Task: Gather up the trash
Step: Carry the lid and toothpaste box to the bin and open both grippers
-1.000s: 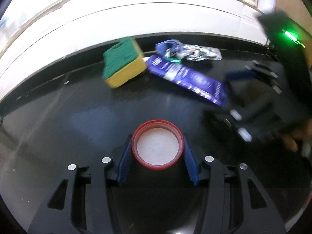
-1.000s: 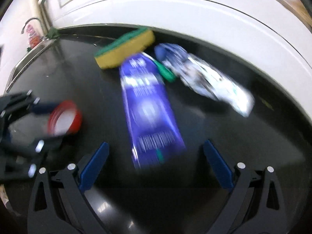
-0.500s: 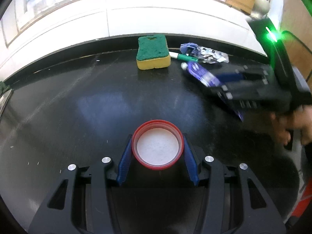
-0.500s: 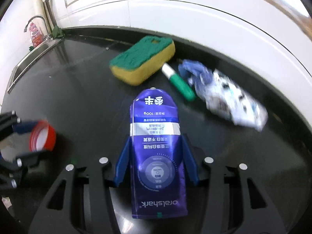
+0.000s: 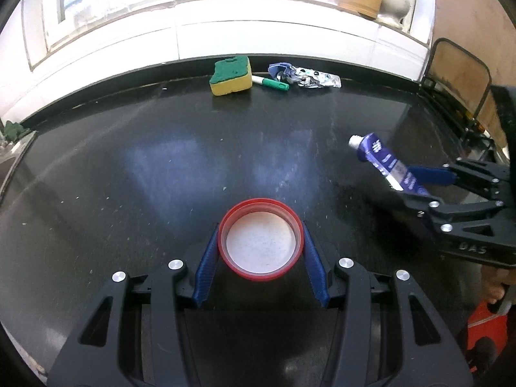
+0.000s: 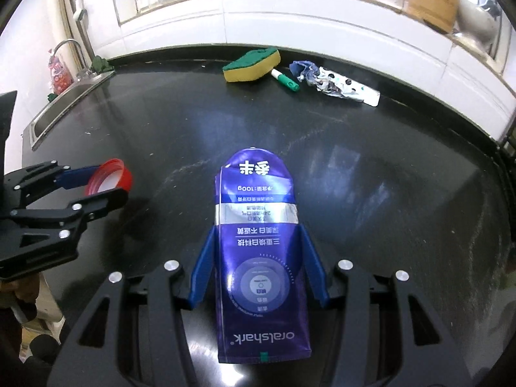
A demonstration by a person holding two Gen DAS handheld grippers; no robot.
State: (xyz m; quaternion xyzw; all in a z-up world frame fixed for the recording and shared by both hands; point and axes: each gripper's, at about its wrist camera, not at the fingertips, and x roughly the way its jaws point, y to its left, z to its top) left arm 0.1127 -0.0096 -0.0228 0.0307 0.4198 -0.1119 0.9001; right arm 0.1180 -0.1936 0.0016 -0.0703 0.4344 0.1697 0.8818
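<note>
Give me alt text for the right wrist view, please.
The right gripper clamps a purple toothpaste tube above a black counter. At left, the left gripper holds a red lid; a sponge, green marker and crumpled wrapper lie along the back edge.

I see broad open counter (image 5: 167, 167) ahead of both tools, bare from its middle to the near edge. Along the back wall, a sponge (image 5: 231, 75), marker (image 5: 270, 83) and wrapper (image 5: 306, 75) lie in a tight row, narrowing passage there. A wire rack (image 5: 458, 96) blocks the far right; a sink (image 6: 61, 109) bounds the left end.
</note>
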